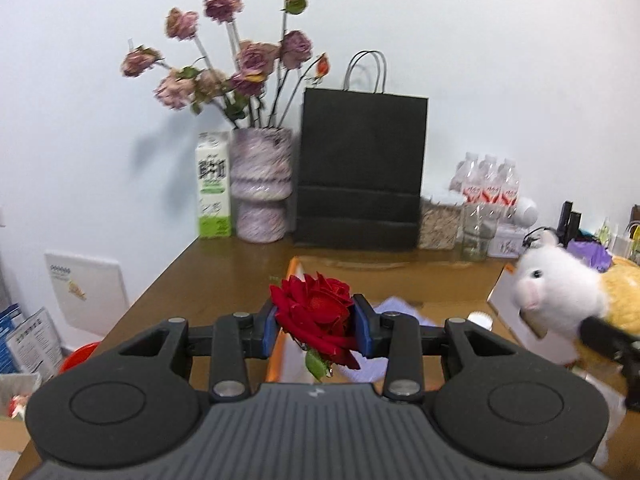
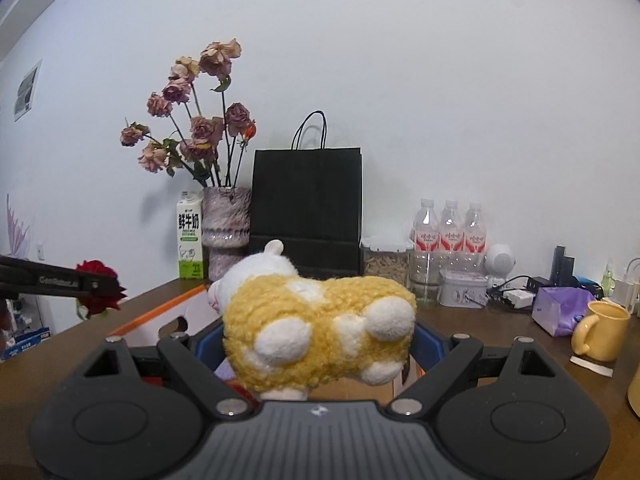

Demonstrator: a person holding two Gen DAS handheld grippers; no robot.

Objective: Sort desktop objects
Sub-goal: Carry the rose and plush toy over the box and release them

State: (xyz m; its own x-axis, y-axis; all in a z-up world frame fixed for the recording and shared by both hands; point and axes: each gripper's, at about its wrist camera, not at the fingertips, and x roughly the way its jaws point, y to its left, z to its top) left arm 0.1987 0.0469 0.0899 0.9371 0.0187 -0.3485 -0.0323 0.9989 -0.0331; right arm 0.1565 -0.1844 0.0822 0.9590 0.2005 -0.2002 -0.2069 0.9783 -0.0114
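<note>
My left gripper (image 1: 316,330) is shut on a red rose (image 1: 316,314), held above the brown desk (image 1: 224,276); the rose also shows at the left of the right wrist view (image 2: 100,286). My right gripper (image 2: 316,344) is shut on a yellow and white plush animal (image 2: 320,324), held above the desk (image 2: 480,324). The plush shows at the right of the left wrist view (image 1: 560,292). A patterned vase (image 1: 260,184) with dried pink roses stands at the back of the desk, also in the right wrist view (image 2: 224,224).
At the back stand a milk carton (image 1: 214,184), a black paper bag (image 1: 360,172), a food jar (image 2: 386,260), a glass (image 2: 426,280), water bottles (image 2: 450,226). A yellow mug (image 2: 600,330) and purple pack (image 2: 560,310) sit right. An orange-edged box (image 1: 280,320) lies below the rose.
</note>
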